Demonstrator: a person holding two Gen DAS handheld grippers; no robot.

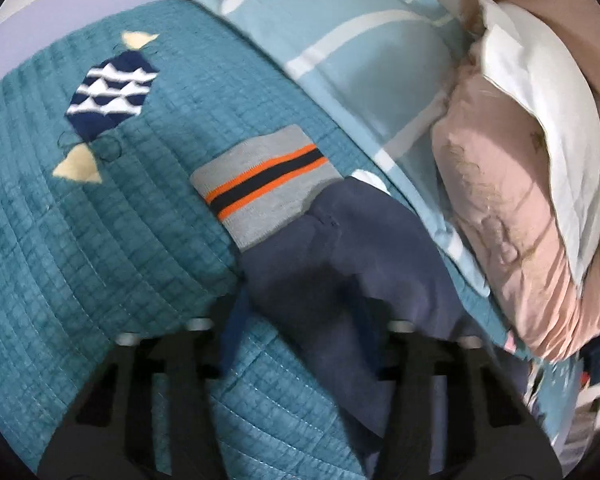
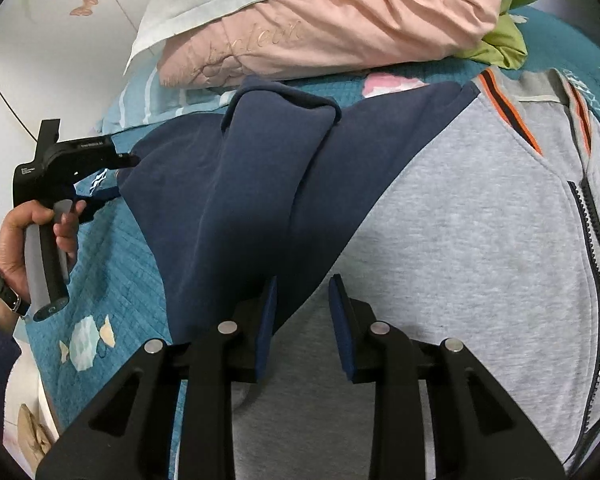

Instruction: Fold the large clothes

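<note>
Now | jacket (image 2: 460,208) under parted right tongs (image 2: 302,304) | sleeve (image 1: 340,280) between left tongs (image 1: 300,320)

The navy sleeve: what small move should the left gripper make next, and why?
Probably close the left gripper on the navy sleeve: its jaws stand open around it, and the striped cuff lies out on the quilt, not yet folded onto the grey body.

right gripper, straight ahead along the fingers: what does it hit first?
Probably the jacket itself: the open right gripper points at the seam where the navy sleeve meets the grey body. Depth is unclear.
</note>
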